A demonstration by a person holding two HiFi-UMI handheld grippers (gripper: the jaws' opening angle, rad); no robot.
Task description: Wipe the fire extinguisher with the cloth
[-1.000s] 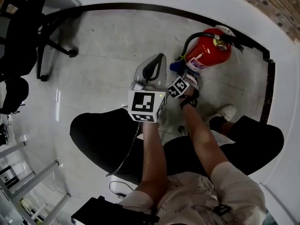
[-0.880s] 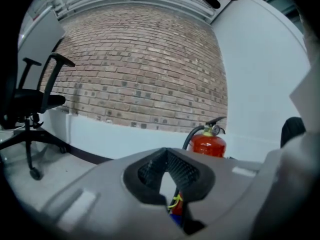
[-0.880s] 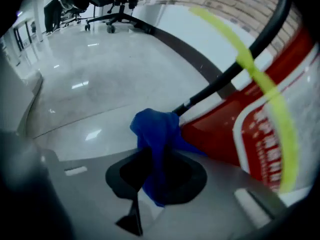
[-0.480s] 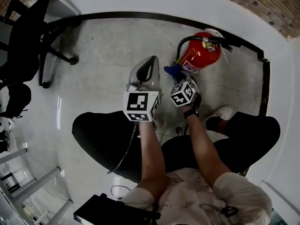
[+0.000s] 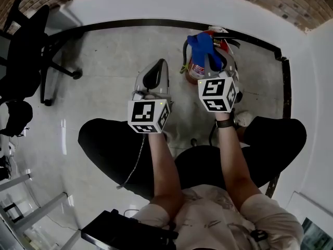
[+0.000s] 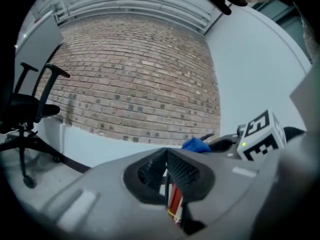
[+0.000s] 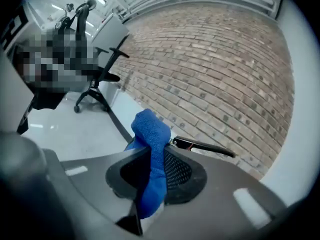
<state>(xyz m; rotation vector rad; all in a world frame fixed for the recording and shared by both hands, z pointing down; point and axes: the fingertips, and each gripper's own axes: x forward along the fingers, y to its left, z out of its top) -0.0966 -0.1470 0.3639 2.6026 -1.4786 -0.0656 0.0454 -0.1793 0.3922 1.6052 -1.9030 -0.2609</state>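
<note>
The red fire extinguisher stands on the floor by the curved wall, mostly hidden behind my right gripper. That gripper is shut on a blue cloth, which bunches up over the extinguisher's top. In the right gripper view the cloth sticks up between the jaws of the right gripper, with the black extinguisher lever just beyond. My left gripper hovers to the left of the extinguisher, shut and holding nothing. In its own view the left gripper shows a red sliver of extinguisher past its jaws.
A black office chair stands at the far left. A black baseboard strip runs along the white curved wall, with brick above. The person's shoe rests near the extinguisher, and a dark case lies at the bottom.
My right gripper has risen with the cloth from the extinguisher's lower side to over its top. The left gripper stayed beside it, still shut.
</note>
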